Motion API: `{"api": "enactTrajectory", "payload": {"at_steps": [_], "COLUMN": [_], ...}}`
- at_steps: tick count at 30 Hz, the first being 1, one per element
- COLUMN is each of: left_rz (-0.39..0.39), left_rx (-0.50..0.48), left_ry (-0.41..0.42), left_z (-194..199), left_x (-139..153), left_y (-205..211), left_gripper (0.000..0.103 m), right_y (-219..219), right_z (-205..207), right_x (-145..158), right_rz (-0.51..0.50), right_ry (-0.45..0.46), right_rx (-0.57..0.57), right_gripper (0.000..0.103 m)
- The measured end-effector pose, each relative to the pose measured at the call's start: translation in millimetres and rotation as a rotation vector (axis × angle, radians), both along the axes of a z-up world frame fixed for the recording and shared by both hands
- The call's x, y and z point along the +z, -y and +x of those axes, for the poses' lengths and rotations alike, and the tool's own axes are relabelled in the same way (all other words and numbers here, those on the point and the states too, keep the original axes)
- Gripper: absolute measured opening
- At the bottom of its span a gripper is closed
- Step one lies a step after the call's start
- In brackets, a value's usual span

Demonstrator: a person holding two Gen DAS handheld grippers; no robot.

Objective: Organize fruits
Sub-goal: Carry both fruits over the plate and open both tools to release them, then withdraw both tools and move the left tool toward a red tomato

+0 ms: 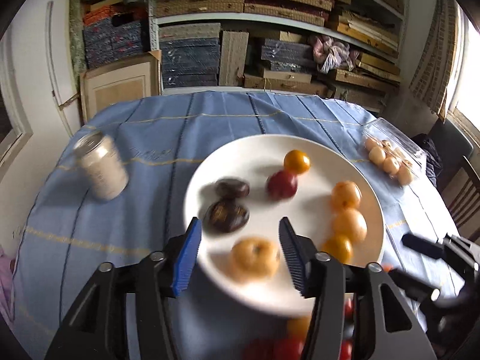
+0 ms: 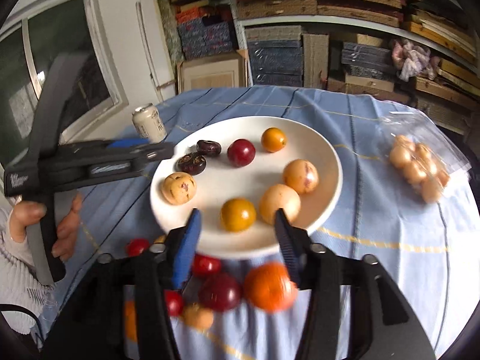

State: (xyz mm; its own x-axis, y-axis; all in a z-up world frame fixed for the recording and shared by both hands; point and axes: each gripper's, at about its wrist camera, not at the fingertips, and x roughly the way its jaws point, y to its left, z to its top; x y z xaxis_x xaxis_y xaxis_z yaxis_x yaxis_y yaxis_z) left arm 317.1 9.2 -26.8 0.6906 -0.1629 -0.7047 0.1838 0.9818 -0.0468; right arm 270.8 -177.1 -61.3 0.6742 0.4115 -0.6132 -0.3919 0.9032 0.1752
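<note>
A white plate (image 1: 264, 153) (image 2: 240, 126) on the blue tablecloth holds two dark purple fruits (image 2: 192, 163), a red plum (image 2: 241, 152), and several yellow and orange fruits. My left gripper (image 1: 240, 255) is open and empty over the plate's near edge, with a tan fruit (image 1: 255, 258) between its fingers below. My right gripper (image 2: 237, 231) is open and empty above the plate's near rim, by a yellow fruit (image 2: 238, 214). Loose fruits lie in front of the plate: an orange one (image 2: 270, 286), a dark red plum (image 2: 220, 292), small red ones (image 2: 205, 265).
A drinks can (image 1: 102, 166) (image 2: 149, 127) stands left of the plate. A clear plastic bag of pale round fruits (image 1: 390, 157) (image 2: 420, 165) lies right of it. Shelves of stacked boxes stand behind the table. The left gripper's body (image 2: 90, 162) reaches in from the left.
</note>
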Motion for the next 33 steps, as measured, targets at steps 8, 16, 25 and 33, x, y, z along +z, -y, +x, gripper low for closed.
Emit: {"api": "enactTrajectory", "payload": {"at_steps": [8,16,25,33], "left_rz": [-0.004,-0.037,0.037,0.077], "left_rx": [0.037,0.081,0.036,-0.052], "left_ry": [0.017,0.041,0.048,0.048], "left_z": [-85.6,-108.3,-107.6,-110.4], "left_x": [-22.6,-44.4,-56.2,-61.2], "left_y": [-23.7,-38.7,-29.9,-10.8], "left_gripper": [0.059,0.064,0.064,0.067], "right_y": [34.4,43.1,37.7,32.7], "right_z": [-60.0,-79.3,-80.5,-81.4], "right_x": [-13.7,-30.5,-25.4,-24.7], "right_rz": [0.076,0.075,0.061,0.047], "right_ry": [-0.006,-0.009,0.009,0.011], "right_rx": [-0.06,-0.061,-0.058,-0.049], "right_gripper": [0.067,0.069,0.078,0.08]}}
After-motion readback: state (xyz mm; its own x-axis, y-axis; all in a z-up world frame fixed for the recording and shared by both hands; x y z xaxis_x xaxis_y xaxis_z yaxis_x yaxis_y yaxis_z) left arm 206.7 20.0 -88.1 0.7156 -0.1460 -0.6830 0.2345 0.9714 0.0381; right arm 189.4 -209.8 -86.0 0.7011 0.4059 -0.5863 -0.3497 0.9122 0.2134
